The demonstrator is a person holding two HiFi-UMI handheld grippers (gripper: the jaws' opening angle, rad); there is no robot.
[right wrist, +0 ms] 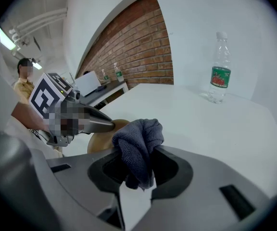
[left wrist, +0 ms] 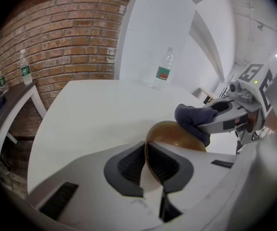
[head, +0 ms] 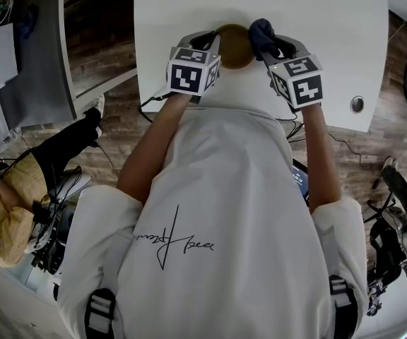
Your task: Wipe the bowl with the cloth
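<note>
1. Left tongs are clenched on the rim of the brown bowl, one pad inside the wall and one outside. The right tongs grasp a bunched dark-blue cloth, whose wad sticks out past the tips.
2. In the head view the bowl is at the near edge of the white table, at the person's 12 o'clock. The left tongs are at the bowl's 9 o'clock and the cloth at its 2 o'clock, seemingly pressed to the bowl's wall.
3. The step in hand looks like the wiping itself. To do it well, I judge the left grip should be firm and steady so the bowl cannot spin or slip. The cloth wad, not the hard tips, should sweep round the curved wall with light, even pressure.
4. A thin rim held by two pads is a likely pivot. A hard push from 2 o'clock could twist the bowl out, so strokes toward the left grip seem safer.
5. Hard to make out: whether the bowl stands upright or is tipped, and whether it rests on the table or is lifted. The exact spot where cloth meets bowl is covered by the wad itself.
6. Farther off, a water bottle stands on the table at the bowl's 12 o'clock, well apart. The head view does not take it in.
</note>
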